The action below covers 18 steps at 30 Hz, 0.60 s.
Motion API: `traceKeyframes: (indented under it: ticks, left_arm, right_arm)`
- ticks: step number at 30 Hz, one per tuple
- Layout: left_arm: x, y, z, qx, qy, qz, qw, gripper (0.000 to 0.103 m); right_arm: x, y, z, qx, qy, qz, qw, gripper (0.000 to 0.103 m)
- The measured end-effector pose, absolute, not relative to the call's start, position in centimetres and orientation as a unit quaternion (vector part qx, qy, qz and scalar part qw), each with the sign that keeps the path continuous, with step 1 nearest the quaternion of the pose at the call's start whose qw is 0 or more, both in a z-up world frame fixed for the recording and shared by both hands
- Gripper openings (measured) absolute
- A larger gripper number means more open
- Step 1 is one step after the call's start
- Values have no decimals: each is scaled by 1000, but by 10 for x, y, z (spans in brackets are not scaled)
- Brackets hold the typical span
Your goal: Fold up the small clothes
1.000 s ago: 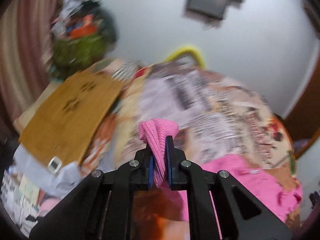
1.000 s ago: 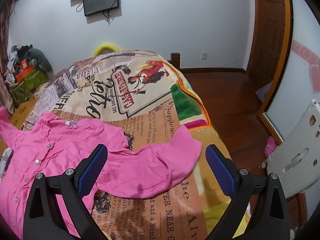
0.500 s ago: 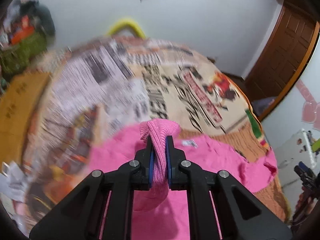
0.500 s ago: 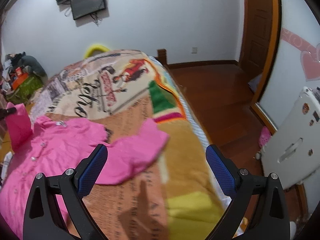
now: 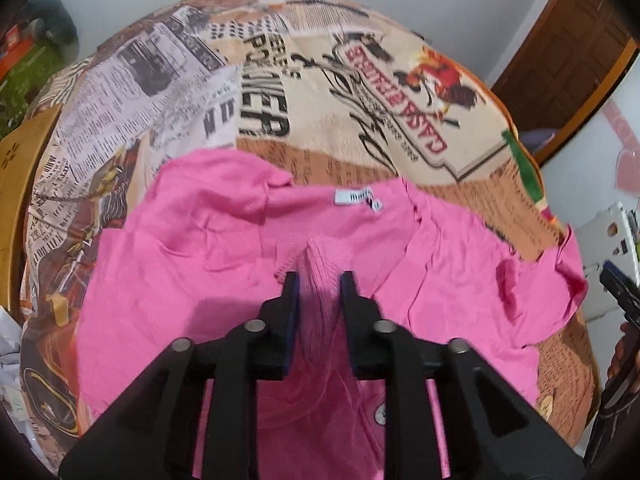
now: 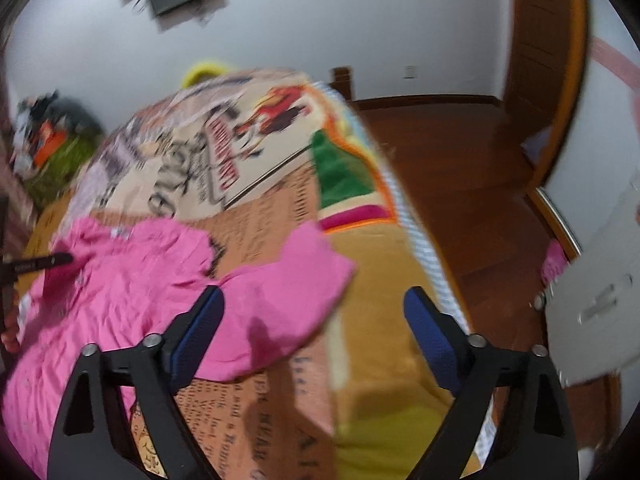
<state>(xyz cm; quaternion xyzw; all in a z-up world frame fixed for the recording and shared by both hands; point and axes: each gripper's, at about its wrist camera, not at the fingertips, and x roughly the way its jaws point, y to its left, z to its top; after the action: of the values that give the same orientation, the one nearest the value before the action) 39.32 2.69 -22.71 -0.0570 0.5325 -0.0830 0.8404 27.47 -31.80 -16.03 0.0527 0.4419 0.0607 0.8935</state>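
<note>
- Left gripper [image 5: 316,286] has swung from the left edge of the bed [image 5: 360,92] in over the pink shirt [image 5: 192,264], carrying the left sleeve cuff [image 5: 316,256] with it. A second ago the cuff was held out over the cardboard side; now it sits above the shirt body, just below the neck label [image 5: 356,198].
- Its jaws have parted since half a second ago. The cuff runs between the pads, which look barely in contact; a release seems under way, though I cannot tell whether any grip remains.
- Judgement: the left sleeve is folded across the chest, so the first fold is about done.
- Right gripper [image 6: 314,320] is spread wide and holds nothing. It hangs over the right sleeve [image 6: 288,292], which lies flat, reaching toward the right edge of the bed.
- Against the earlier frames, the right view has tilted and blurred, and the sleeve sits nearer its left pad.
- Likely next: the right sleeve.
- Shirt body lies spread across the near half of the bed, buttons up.
</note>
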Motion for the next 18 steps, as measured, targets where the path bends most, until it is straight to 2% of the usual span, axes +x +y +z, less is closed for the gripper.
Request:
traceKeyframes:
  ticks: [4, 7, 10, 14, 18]
  left_arm:
    - [389, 20, -224, -34, 529, -86, 843, 54]
    - [384, 19, -217, -13, 520, -83, 850, 63]
    - [378, 22, -209, 0, 512, -81, 855, 66]
    - [370, 33, -204, 12, 506, -70, 860, 68]
    - [362, 51, -203, 12, 508, -52, 860, 69]
  right_arm:
    - [287, -291, -176, 0, 467, 91, 880, 63]
    - [296, -282, -190, -26, 487, 96, 867, 45]
    - [297, -282, -194, -50, 489, 85, 867, 37]
    - [295, -289, -193, -58, 486, 78, 869, 12]
    - [290, -294, -187, -47, 479, 80, 873, 7]
